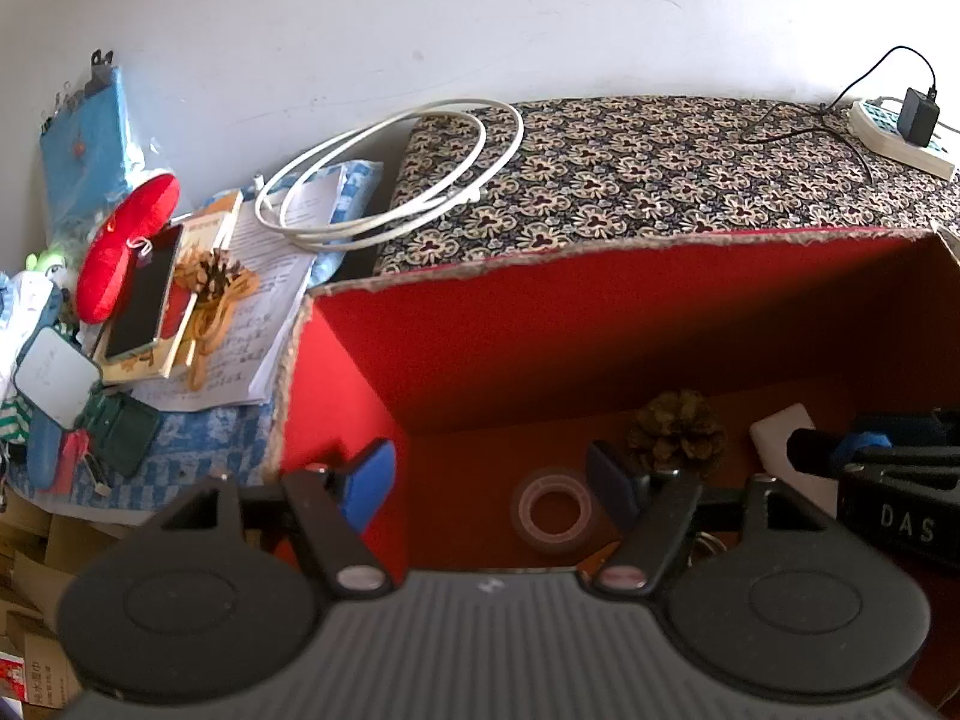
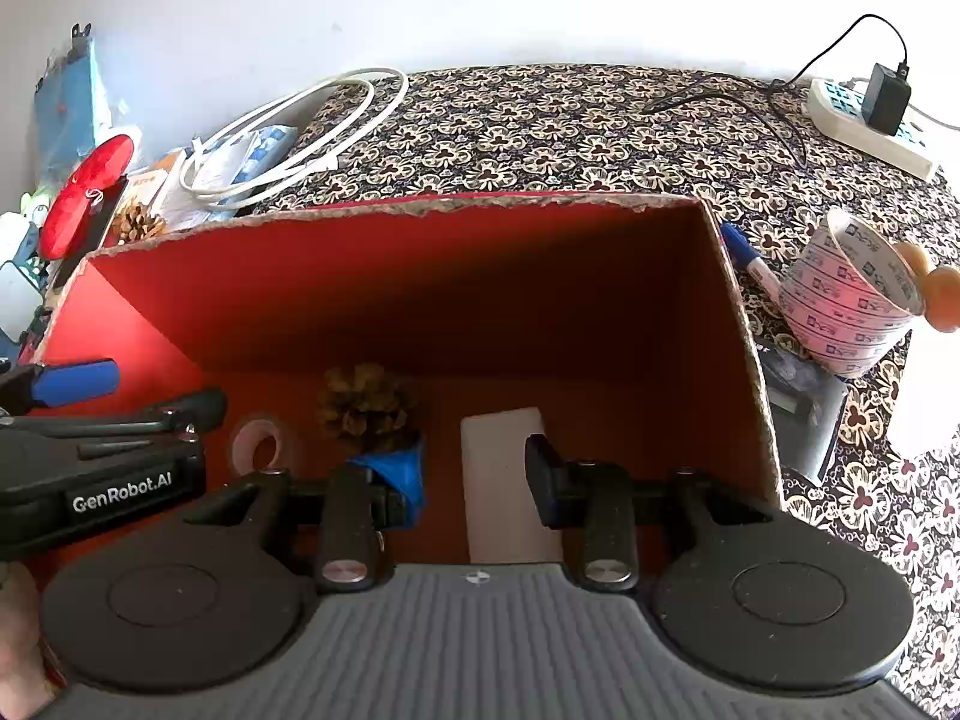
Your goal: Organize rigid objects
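Both grippers hang over the open red box (image 2: 420, 276) on the patterned cloth (image 2: 570, 132): left gripper (image 1: 492, 480) has its jaws spread wide with nothing between them, clear tape roll (image 1: 555, 510) lying on the box floor below the gap. Right gripper (image 2: 474, 480) also stands apart, gripping nothing, with the white block (image 2: 504, 438) flat on the floor under the gap, pads not touching it. A pine cone (image 2: 366, 408) sits in the box between tape and block; outside to the right lie a blue marker (image 2: 747, 258) and a tipped paper cup (image 2: 852, 306), a second pine cone (image 1: 210, 276) on the clutter pile to the left.
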The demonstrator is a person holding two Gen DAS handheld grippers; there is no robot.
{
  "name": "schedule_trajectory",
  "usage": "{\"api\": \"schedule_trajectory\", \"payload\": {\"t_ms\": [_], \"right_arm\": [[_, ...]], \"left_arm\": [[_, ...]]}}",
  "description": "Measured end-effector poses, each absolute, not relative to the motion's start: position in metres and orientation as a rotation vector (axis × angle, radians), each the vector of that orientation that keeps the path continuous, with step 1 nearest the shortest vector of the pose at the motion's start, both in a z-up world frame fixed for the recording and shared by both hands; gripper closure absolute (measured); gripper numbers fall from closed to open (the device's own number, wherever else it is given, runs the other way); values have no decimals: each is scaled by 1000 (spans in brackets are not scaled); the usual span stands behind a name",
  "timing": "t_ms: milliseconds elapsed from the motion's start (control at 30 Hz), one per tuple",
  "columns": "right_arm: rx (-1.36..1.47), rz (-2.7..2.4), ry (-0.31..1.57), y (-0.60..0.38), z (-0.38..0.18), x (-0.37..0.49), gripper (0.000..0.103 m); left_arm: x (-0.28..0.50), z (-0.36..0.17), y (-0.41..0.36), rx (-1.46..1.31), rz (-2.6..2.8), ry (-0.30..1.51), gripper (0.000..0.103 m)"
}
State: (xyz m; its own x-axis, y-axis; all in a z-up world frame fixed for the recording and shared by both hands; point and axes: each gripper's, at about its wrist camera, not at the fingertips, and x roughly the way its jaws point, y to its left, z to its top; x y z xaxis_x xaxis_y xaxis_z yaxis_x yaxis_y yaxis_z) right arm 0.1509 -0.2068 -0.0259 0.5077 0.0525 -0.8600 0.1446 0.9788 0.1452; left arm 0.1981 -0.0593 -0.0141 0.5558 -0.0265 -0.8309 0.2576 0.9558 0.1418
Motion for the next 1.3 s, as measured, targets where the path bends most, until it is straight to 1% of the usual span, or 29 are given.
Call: {"api": "schedule_trajectory", "payload": {"t_ms": [1300], "right_arm": [[210, -61, 1031, -205, -25, 150, 84]], "left_arm": [[199, -14, -60, 255, -169, 966, 27]]}}
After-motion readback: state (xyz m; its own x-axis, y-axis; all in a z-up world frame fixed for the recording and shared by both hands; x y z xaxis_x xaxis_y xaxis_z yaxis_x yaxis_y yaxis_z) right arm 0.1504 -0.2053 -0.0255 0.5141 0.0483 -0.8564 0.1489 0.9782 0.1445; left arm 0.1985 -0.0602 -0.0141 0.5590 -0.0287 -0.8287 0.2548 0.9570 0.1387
